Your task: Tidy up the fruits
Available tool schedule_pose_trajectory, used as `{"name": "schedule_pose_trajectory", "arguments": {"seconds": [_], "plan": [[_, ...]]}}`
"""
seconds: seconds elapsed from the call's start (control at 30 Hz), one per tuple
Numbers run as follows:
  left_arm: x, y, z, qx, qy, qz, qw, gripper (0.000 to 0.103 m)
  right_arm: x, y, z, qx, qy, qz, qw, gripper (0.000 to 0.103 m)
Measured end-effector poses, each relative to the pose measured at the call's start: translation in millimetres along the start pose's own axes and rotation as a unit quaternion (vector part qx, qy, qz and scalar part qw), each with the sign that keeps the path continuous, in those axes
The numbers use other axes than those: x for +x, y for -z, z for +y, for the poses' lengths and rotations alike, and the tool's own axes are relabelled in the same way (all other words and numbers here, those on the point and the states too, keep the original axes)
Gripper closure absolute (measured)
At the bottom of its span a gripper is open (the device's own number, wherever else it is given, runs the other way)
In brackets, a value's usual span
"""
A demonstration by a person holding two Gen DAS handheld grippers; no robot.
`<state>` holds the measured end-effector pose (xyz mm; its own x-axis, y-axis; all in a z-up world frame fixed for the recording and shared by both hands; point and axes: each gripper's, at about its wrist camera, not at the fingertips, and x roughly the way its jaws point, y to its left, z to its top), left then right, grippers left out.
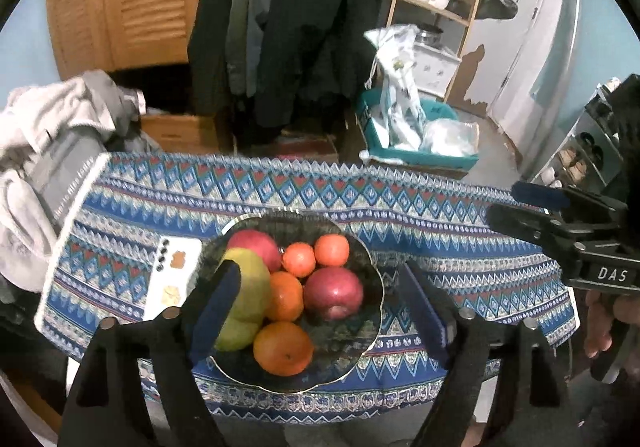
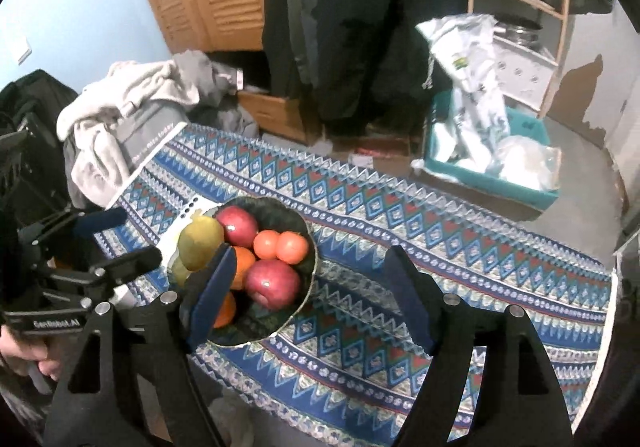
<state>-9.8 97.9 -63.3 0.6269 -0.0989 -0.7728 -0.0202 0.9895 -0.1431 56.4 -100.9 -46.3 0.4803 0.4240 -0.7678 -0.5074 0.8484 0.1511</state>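
Both the left gripper (image 1: 320,303) and the right gripper (image 2: 308,295) have their fingers spread and hold nothing. Beyond them, the fruits sit piled in the dark bowl (image 1: 362,359) near the table's (image 1: 460,231) front edge. Best to back away gently, clear of the bowl's rim.

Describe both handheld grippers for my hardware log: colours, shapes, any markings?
Both are black frames with silver bolt heads and flat blue-padded fingers. The left gripper bears white "GenRobot.AI" lettering on its body in the right wrist view; the right gripper reads "DAS" in the left wrist view.
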Motion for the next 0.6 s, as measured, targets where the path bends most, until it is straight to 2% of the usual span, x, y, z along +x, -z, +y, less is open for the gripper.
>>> {"name": "schedule_pose_trajectory", "arguments": {"seconds": [0.23, 0.4, 0.6], "plan": [[-27, -6, -13, 0.014, -0.020, -0.042, 0.9988, 0.016, -37, -2, -6, 0.004, 0.005, -0.037, 0.999, 0.025], [-37, -10, -25, 0.025, -0.047, -0.062, 0.9967, 0.011, -59, -5, -10, 0.012, 0.006, -0.065, 0.998, 0.024], [-52, -14, -35, 0.033, -0.060, -0.086, 0.9940, 0.003, -76, 0, -18, 0.016, 0.021, -0.088, 0.996, 0.024]]}}
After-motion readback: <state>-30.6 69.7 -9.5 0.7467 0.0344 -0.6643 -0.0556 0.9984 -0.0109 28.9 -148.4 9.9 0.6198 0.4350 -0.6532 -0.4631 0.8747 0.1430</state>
